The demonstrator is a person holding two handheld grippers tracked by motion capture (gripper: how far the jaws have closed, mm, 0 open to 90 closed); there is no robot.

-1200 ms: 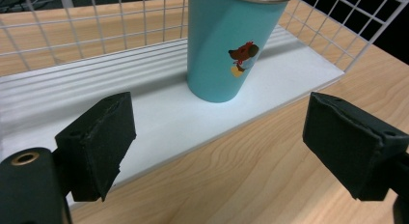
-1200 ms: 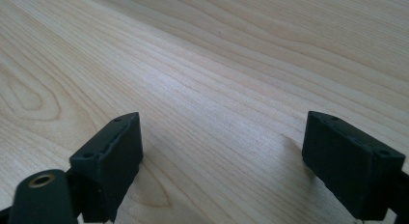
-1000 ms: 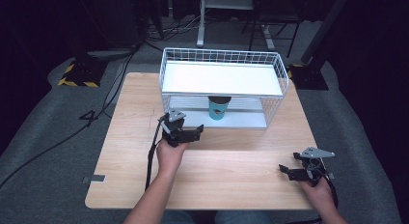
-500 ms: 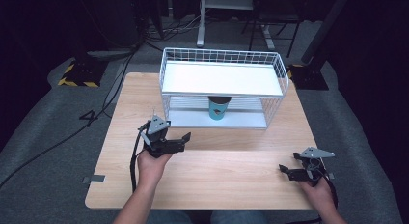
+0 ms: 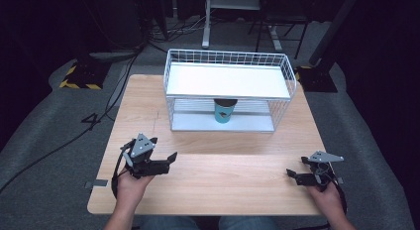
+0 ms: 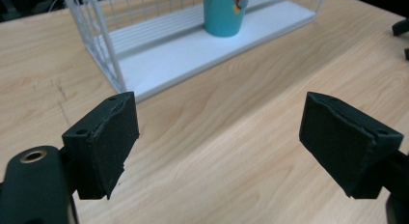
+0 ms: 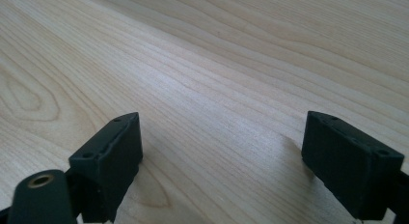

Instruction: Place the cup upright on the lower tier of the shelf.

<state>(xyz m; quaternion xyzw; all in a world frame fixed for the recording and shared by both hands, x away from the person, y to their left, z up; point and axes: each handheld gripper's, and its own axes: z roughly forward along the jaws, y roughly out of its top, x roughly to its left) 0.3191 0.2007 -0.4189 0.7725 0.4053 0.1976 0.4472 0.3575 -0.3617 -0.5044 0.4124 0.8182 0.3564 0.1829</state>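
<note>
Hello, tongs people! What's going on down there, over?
Both tongs, left and right, open, empty. Cup standing on rack's bottom shelf. Nothing in between.

A rectangular table [image 5: 237, 180] with a light wooden top of pale grain stands on grey carpeted floor [image 5: 44, 155]. Directly on the tabletop, toward its far edge, sits a white wire-mesh rack [image 5: 171, 98] with a flat white upper shelf and a white slatted bottom tray. On that bottom tray, under the upper shelf and near the rack's front middle, a teal paper cup [image 5: 224, 111] with a dark rim stands upright. The wood in front of the rack is bare. A small grey tape strip [image 5: 95, 183] lies on the floor beside the table's near left corner, well apart from the rack.
</note>
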